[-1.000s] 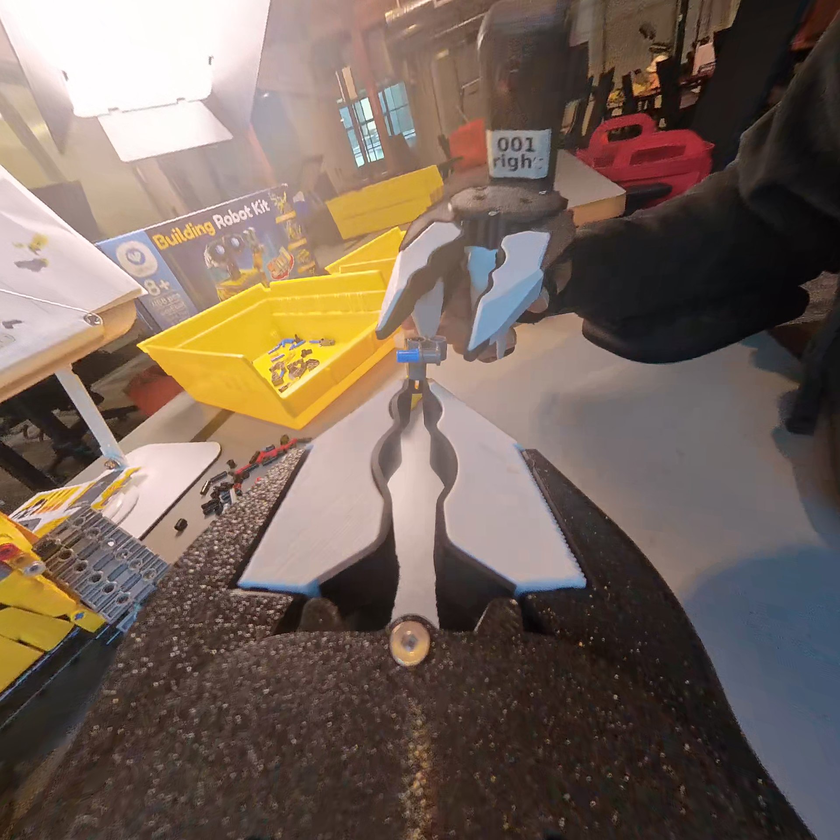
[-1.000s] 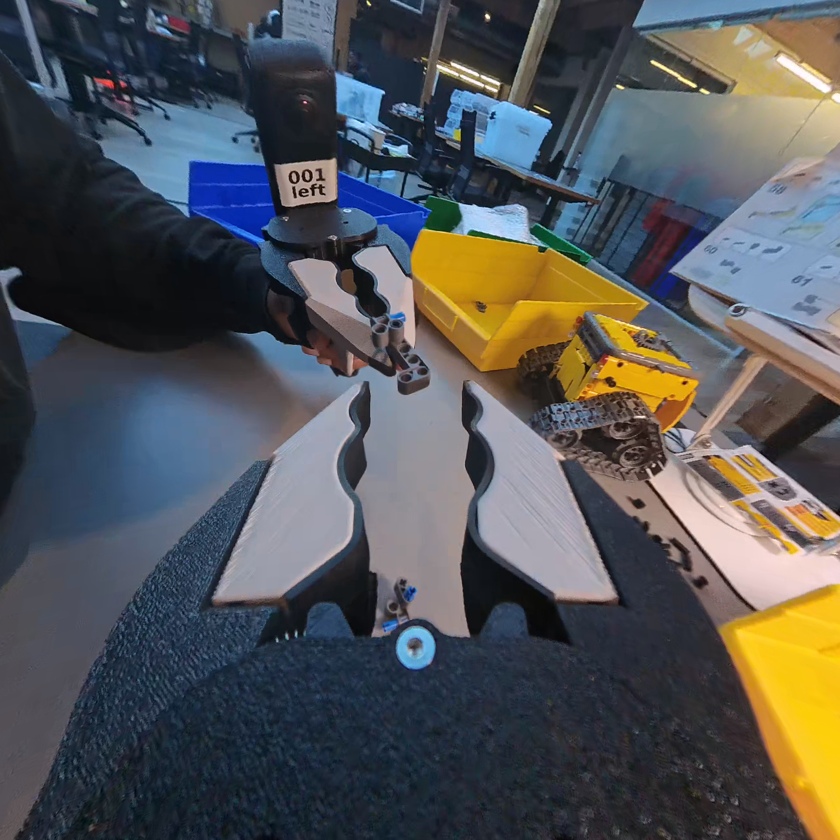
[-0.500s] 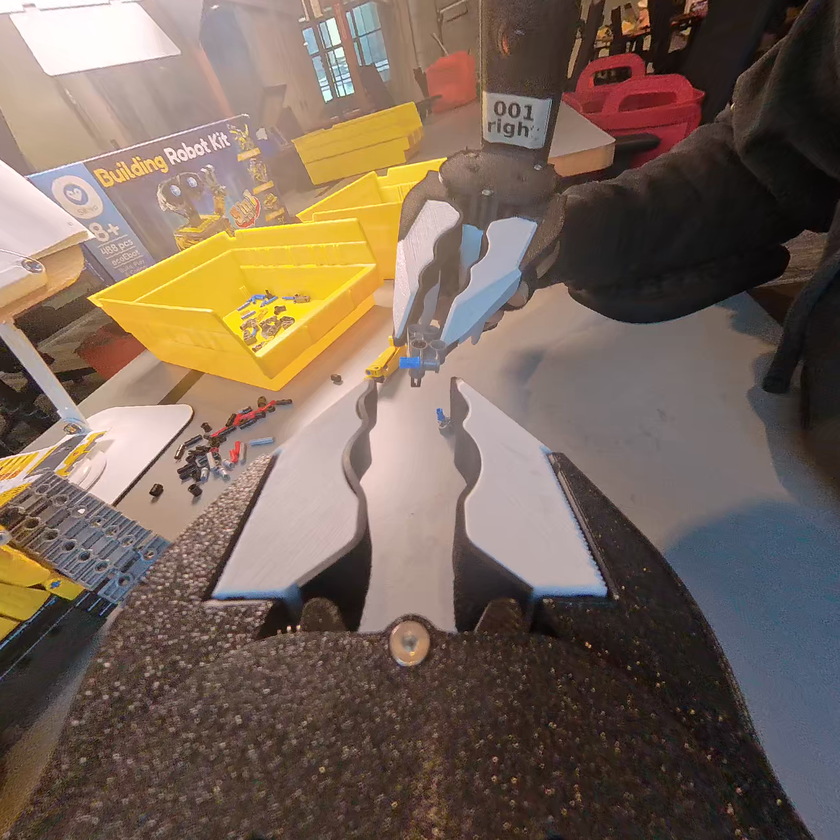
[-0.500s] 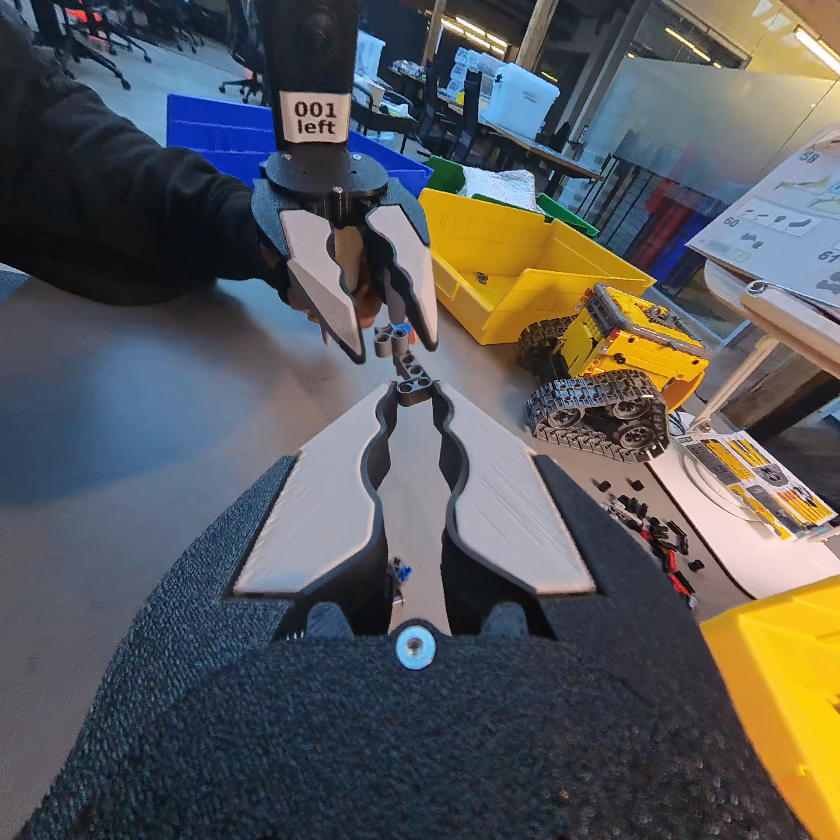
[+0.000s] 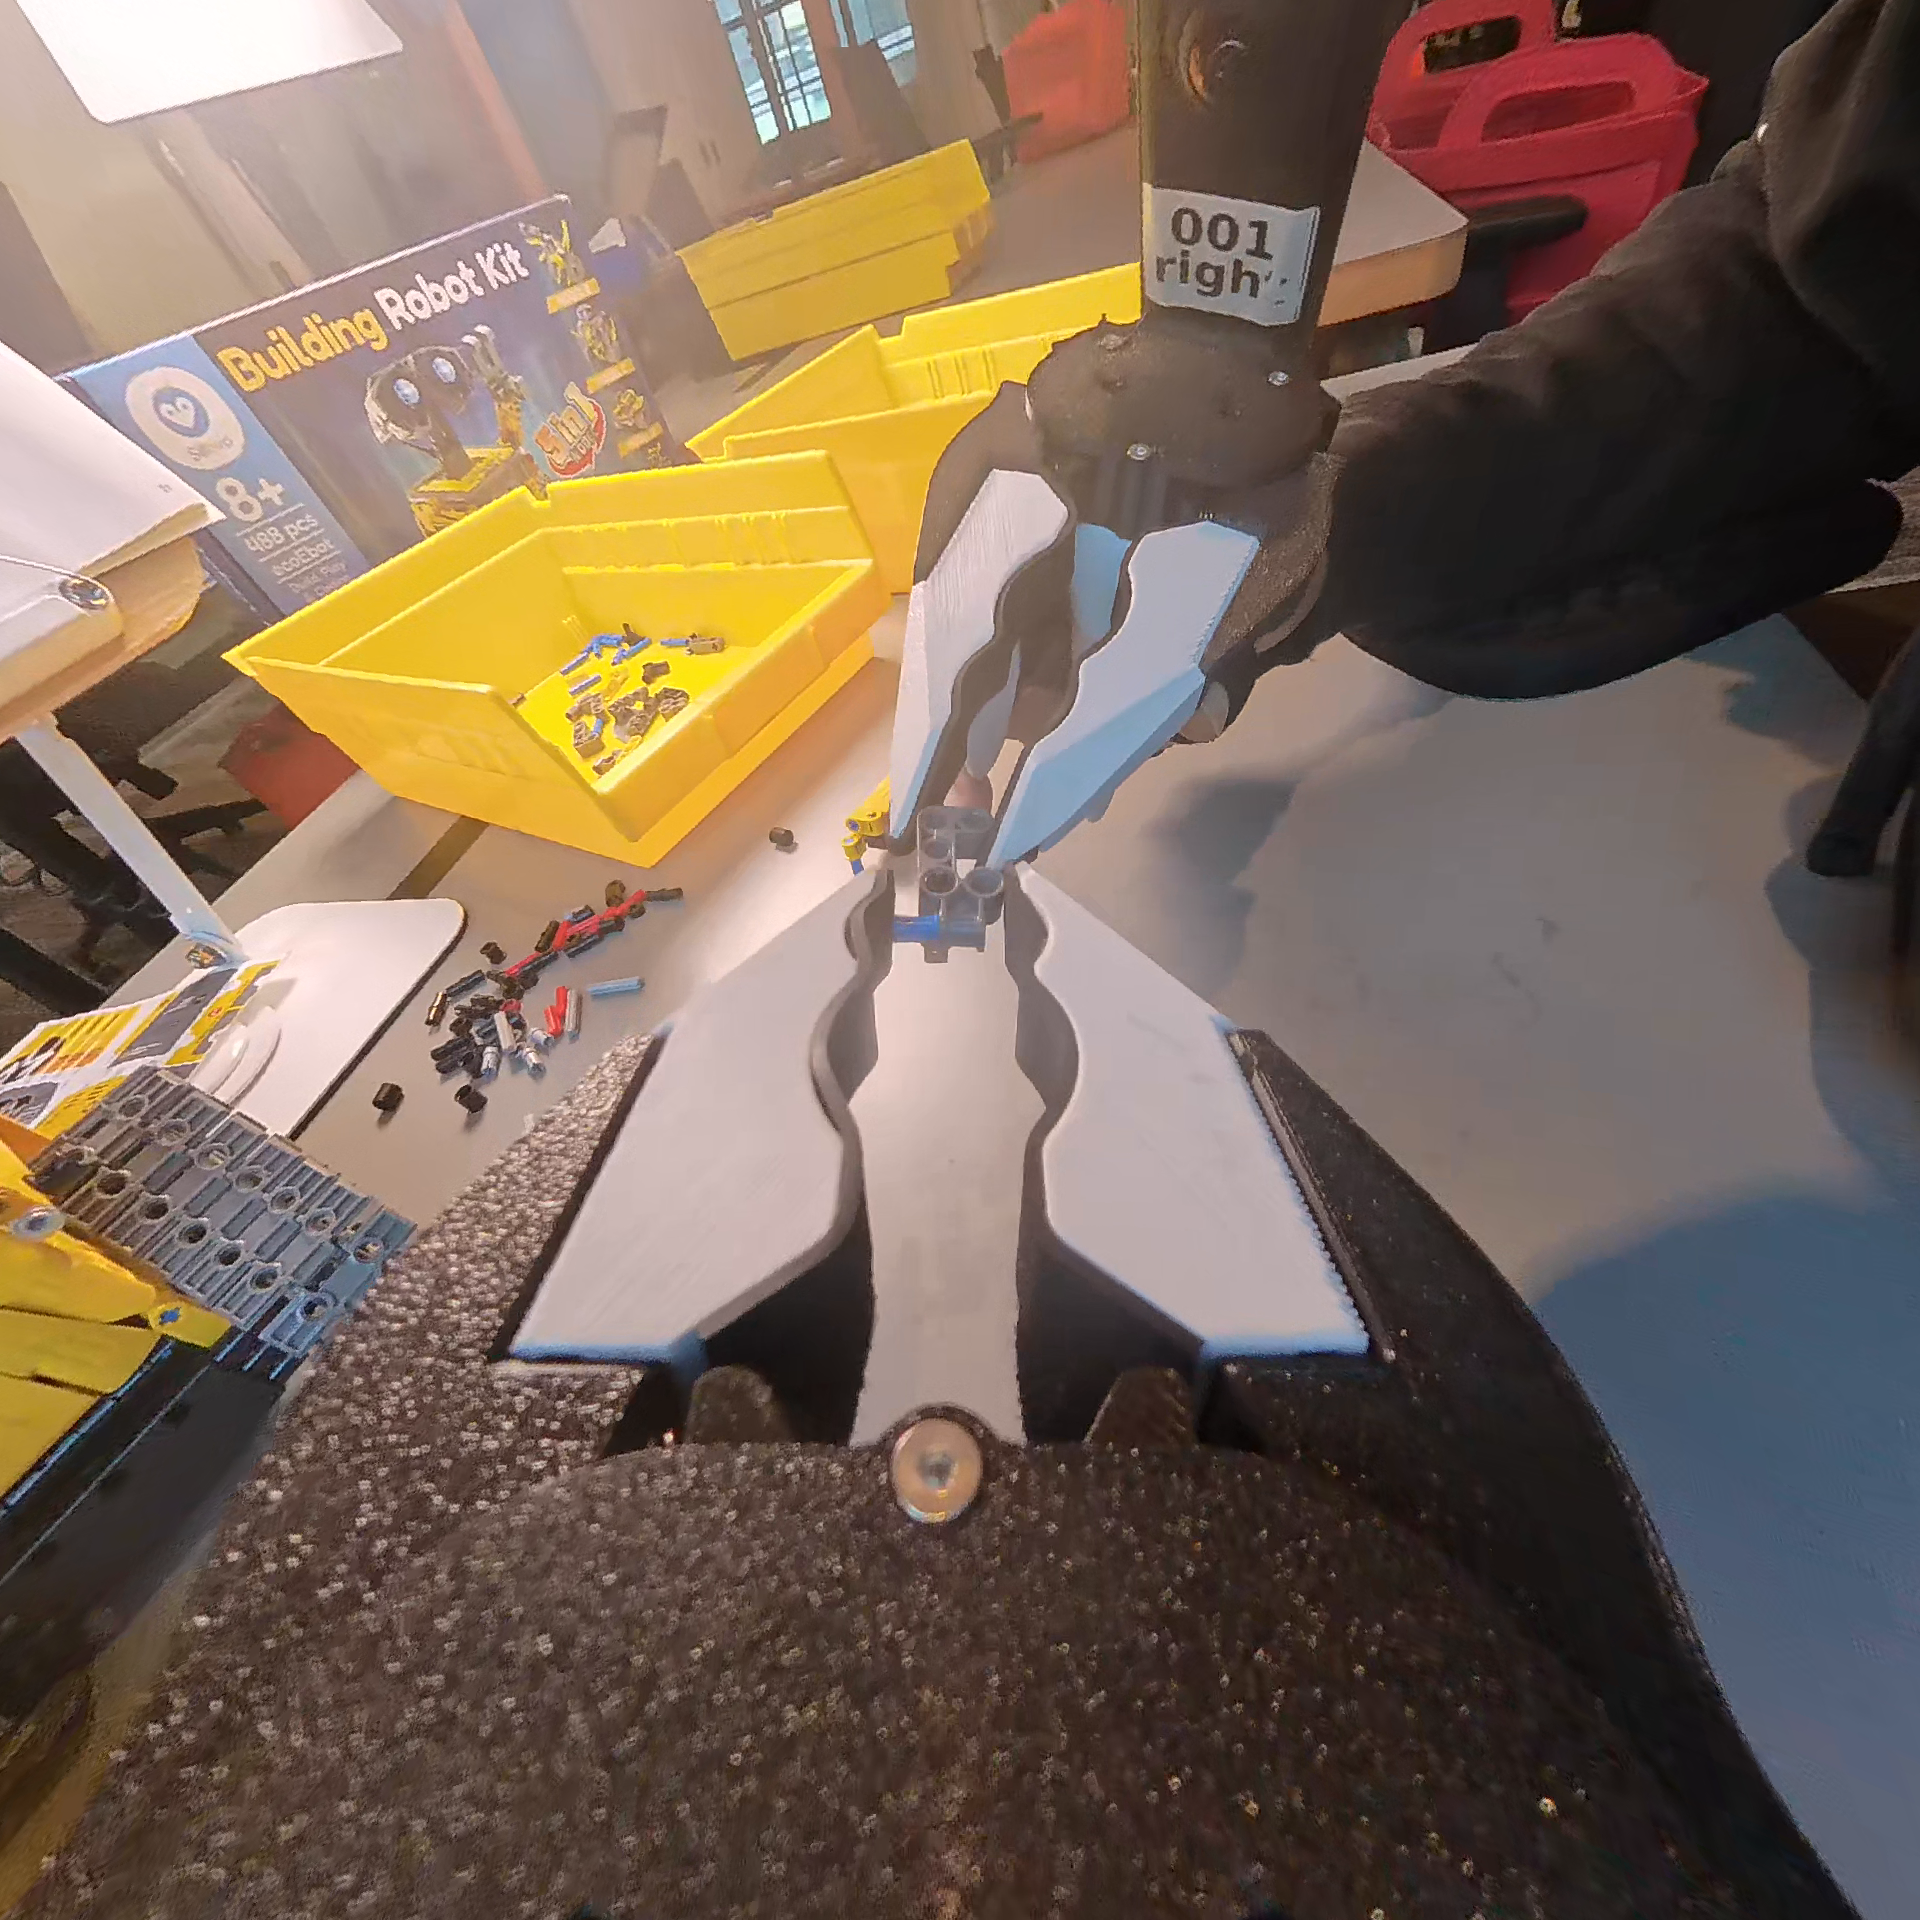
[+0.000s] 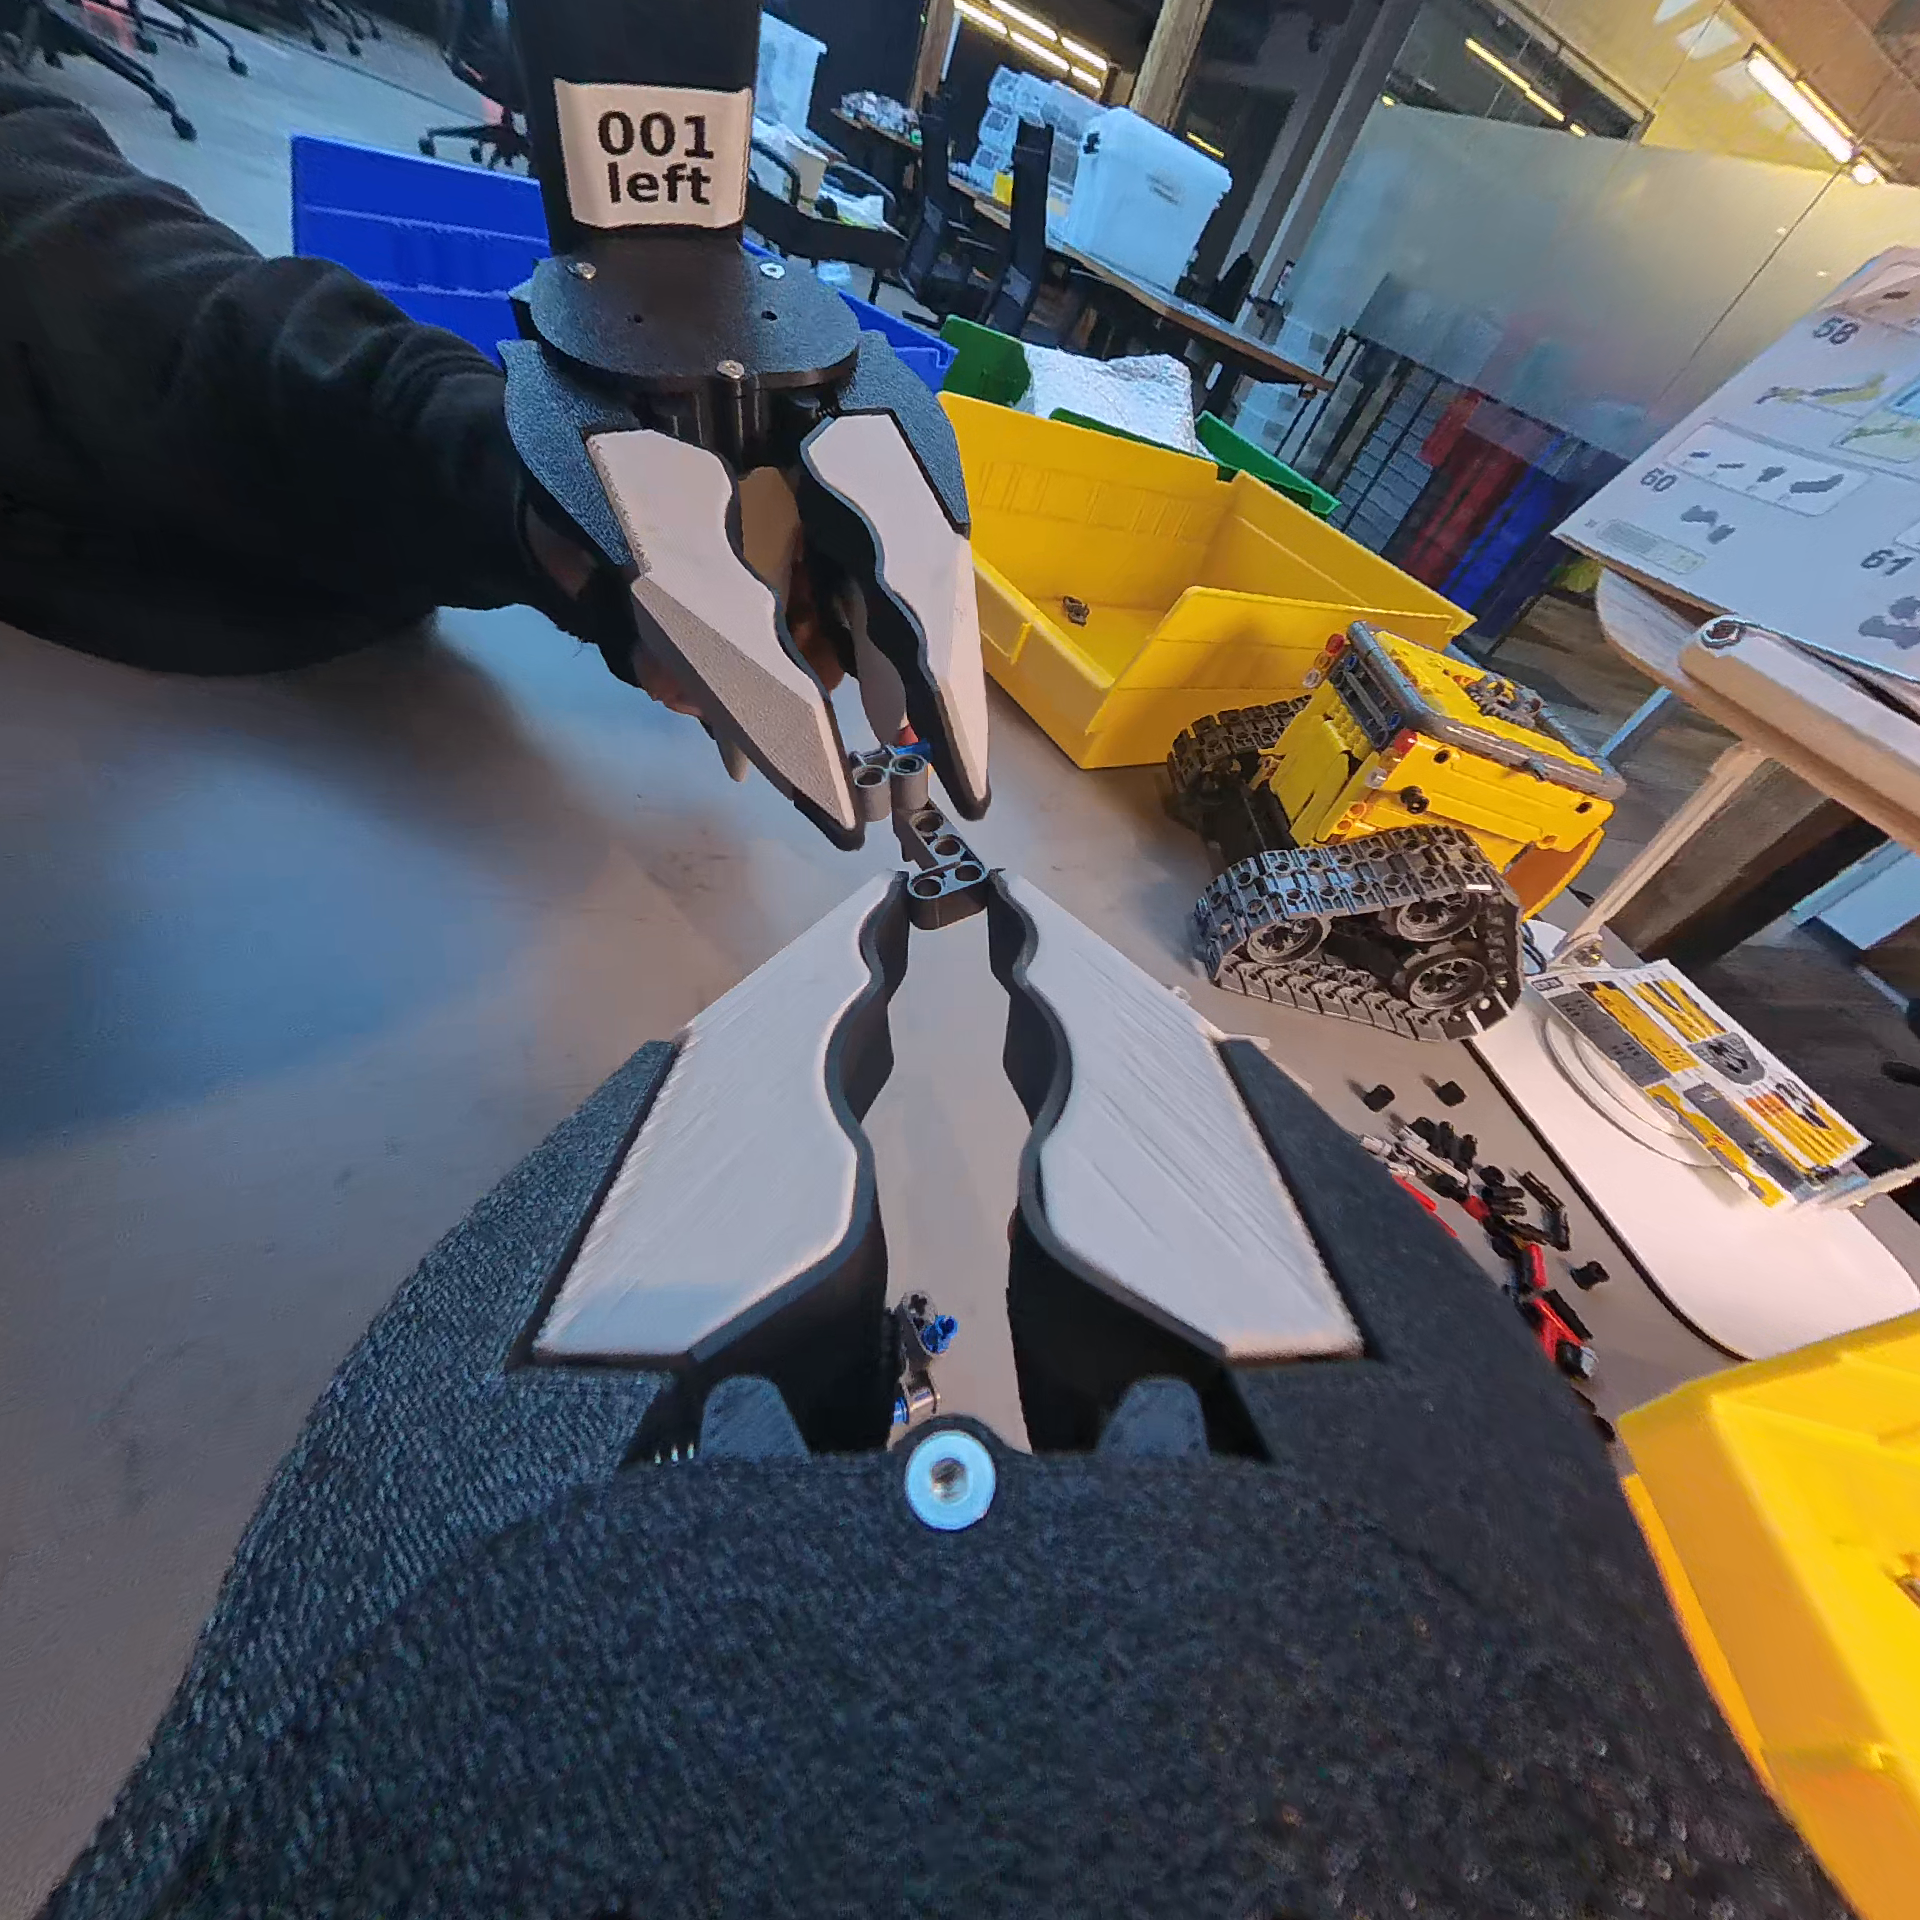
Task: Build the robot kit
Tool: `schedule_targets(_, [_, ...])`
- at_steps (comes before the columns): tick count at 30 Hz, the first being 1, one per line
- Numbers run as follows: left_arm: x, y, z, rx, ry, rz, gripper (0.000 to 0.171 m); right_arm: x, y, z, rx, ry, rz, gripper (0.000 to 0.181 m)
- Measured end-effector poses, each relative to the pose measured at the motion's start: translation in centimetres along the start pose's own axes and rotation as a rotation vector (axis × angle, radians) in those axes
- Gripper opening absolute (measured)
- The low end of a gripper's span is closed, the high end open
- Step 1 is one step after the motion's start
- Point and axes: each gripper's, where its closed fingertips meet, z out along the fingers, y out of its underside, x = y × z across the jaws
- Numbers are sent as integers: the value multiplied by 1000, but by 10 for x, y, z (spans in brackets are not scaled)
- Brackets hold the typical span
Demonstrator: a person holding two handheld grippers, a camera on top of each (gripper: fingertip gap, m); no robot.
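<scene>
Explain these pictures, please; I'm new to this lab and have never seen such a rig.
A person holds two handheld grippers, each with a camera looking along its fingers. One picture comes from the left gripper, the other from the right gripper. The right one is shut on a dark grey building-kit beam; the left's fingers flank its pinned end, grip unclear. On the grey table: a yellow bin of parts, loose pins and a yellow tracked model.

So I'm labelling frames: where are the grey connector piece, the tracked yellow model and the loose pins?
grey connector piece (image 6: 943,896), right wrist view, lower end.
tracked yellow model (image 6: 1455,743), right wrist view, yellow body.
loose pins (image 5: 520,1013), left wrist view, pile middle.
</scene>
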Motion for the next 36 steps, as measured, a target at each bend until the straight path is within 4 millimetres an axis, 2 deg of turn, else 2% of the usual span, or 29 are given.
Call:
schedule_targets(10, [-4,3,1,-12,-11,-27,20,2,3,2,2,15,26,14])
schedule_targets(36, [-7,26,4,-89,-6,-90,19,5,26,7,-75,8,73,14])
